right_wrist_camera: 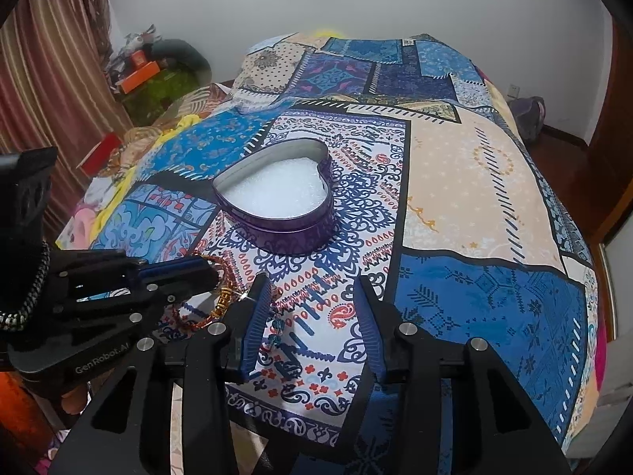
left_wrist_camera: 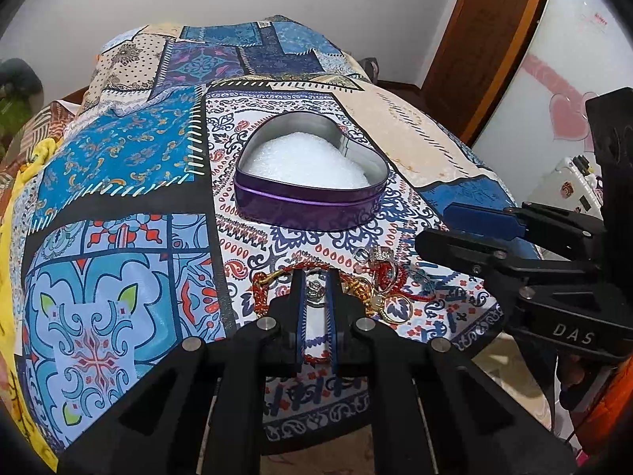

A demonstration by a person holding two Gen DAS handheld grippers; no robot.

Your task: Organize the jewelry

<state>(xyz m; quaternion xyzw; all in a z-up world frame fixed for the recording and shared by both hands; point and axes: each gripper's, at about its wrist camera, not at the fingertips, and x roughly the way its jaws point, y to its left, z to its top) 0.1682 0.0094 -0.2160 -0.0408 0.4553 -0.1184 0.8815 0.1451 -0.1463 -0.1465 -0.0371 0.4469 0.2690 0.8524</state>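
Purple heart-shaped tin (left_wrist_camera: 312,206), lid off, white foam lining (left_wrist_camera: 308,162) inside, sits on the patchwork bedspread (left_wrist_camera: 118,182) just beyond the jewelry pile (left_wrist_camera: 356,289). Pile is a tangle: red cord bracelet (left_wrist_camera: 269,281), gold ring (left_wrist_camera: 397,306), a crown-shaped ring (left_wrist_camera: 381,254), some gold charm bits, all touching or overlapping.

My left gripper (left_wrist_camera: 316,289) is down in the pile, fingers (left_wrist_camera: 298,308) nearly together with a small clear-stone silver piece (left_wrist_camera: 315,292) sitting in the narrow gap. Looks like a pinch on it, but actual contact I can't confirm. My right gripper (right_wrist_camera: 312,316) hovers at the pile's right edge, fingers spread wide, holding nothing; a small teal bead dangle (right_wrist_camera: 277,330) lies by its left finger.

Step in hand, my read: pick one piece and move it to the tin. To do it well: close fully before lifting, lift straight up and slow so the red cord doesn't drag along, check nothing is snagged. If it tangles, use the right fingers to pin the cord down. Then carry over the tin's rim, release low onto the foam so it doesn't bounce out.
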